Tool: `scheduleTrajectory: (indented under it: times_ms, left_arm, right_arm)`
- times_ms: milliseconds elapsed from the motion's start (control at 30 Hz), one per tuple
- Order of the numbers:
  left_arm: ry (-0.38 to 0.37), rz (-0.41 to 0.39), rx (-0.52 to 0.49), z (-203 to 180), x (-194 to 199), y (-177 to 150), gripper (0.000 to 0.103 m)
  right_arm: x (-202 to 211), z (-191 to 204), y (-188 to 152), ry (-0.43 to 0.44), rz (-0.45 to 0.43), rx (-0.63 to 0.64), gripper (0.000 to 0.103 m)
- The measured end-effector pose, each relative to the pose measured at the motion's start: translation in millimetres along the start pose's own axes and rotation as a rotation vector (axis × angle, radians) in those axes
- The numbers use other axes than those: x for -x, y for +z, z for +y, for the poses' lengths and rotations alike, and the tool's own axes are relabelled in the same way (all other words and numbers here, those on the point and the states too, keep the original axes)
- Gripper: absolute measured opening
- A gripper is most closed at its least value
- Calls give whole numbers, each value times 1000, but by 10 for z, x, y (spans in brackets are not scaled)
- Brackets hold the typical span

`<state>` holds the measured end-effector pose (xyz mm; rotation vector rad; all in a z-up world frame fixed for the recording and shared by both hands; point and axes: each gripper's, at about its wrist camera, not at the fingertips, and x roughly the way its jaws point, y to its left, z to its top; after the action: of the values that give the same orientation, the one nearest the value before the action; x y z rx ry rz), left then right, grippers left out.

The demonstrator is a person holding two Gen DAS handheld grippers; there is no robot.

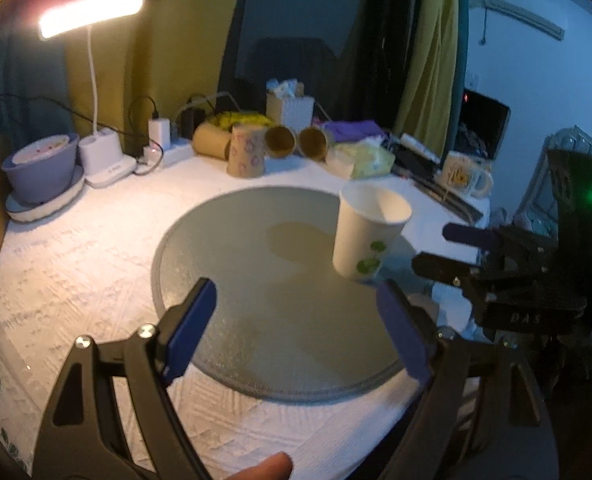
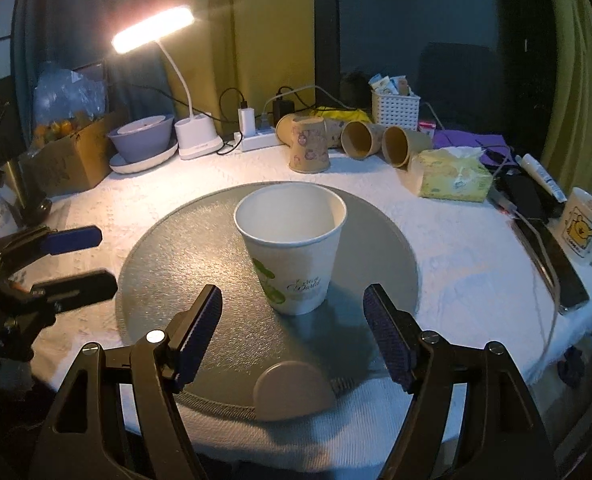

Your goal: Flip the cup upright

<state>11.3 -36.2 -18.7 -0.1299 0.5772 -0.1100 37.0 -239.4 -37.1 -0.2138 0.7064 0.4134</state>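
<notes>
Upright now, white cup [image 2: 293, 254] on round mat [image 2: 175, 280], both tools spread apart, its base partly shadowed

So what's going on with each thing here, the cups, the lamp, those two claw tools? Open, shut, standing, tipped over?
White paper cup: upright, mouth up, on the round grey mat.
Left gripper: open, holding nothing.
Right gripper: open, holding nothing, just short of the cup.
Desk lamp: switched on.
Patterned brown cup: standing mouth down.
Two brown cups: lying on their sides, mouths facing us.
Bear mug: upright.
</notes>
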Motion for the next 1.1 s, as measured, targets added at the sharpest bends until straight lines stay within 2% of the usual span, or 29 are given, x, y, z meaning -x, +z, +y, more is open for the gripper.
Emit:
scheduleTrajectory:
  times_ms: [300, 933, 967, 1033, 1100]
  left_arm:
    - [-9, -102, 5, -81, 207, 139, 84]
    - [14, -253, -63, -337, 620, 320, 84]
    - [13, -262, -64, -345, 642, 331, 85]
    - [13, -275, -66, -362, 671, 337, 94]
    - [14, -298, -68, -382, 712, 344, 95]
  right_arm:
    - [282, 48, 106, -21, -41, -6, 76]
    - [851, 109, 314, -55, -171, 28, 76]
    - [885, 110, 323, -57, -179, 31, 76]
    - [927, 107, 335, -60, -189, 34, 76]
    - [975, 112, 350, -64, -202, 38, 76]
